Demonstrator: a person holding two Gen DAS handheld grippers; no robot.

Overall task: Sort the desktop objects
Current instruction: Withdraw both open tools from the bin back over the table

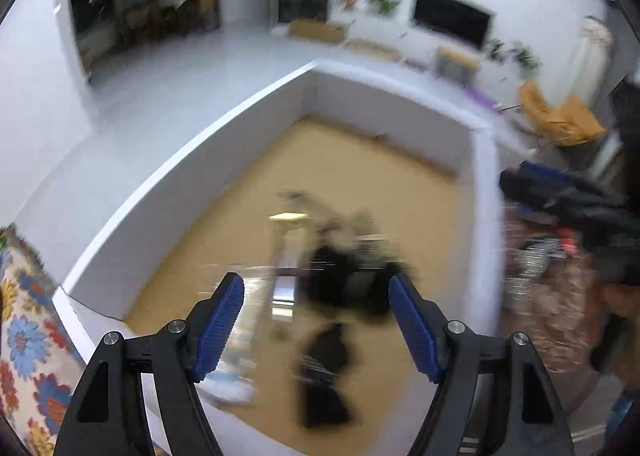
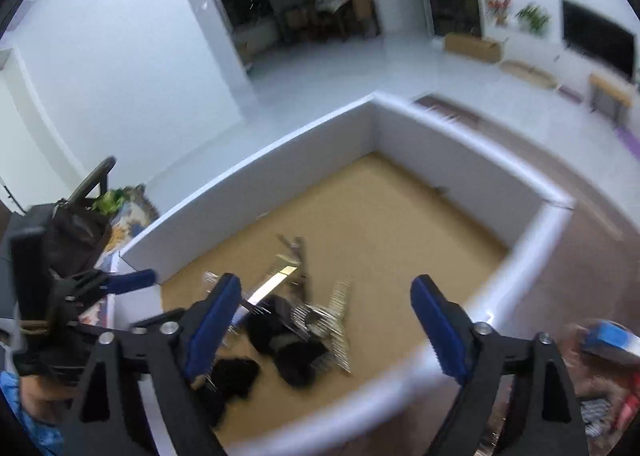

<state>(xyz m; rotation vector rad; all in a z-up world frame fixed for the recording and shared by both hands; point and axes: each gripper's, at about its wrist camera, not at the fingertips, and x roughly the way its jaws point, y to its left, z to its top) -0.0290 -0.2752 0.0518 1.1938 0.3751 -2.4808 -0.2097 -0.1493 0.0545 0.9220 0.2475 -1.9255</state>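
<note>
A white-walled box (image 1: 200,183) with a tan floor lies under both grippers. Several blurred black items (image 1: 324,356) lie on its floor beside a pale flat strip (image 1: 288,240). My left gripper (image 1: 316,282) hangs open above them, nothing between its blue pads. The right wrist view shows the same box (image 2: 460,159), the black items (image 2: 296,356), shiny comb-like metal pieces (image 2: 340,320) and the strip (image 2: 268,288). My right gripper (image 2: 326,283) stands wide open over the box's near side, holding nothing. One blue finger (image 2: 132,280) of the left gripper shows at the left.
A floral cloth (image 1: 24,336) lies left of the box. To its right a brown patterned surface (image 1: 552,296) carries small metal and red items. A blue and white object (image 2: 612,336) sits near the right gripper. Beyond the box are pale floor, a television and furniture.
</note>
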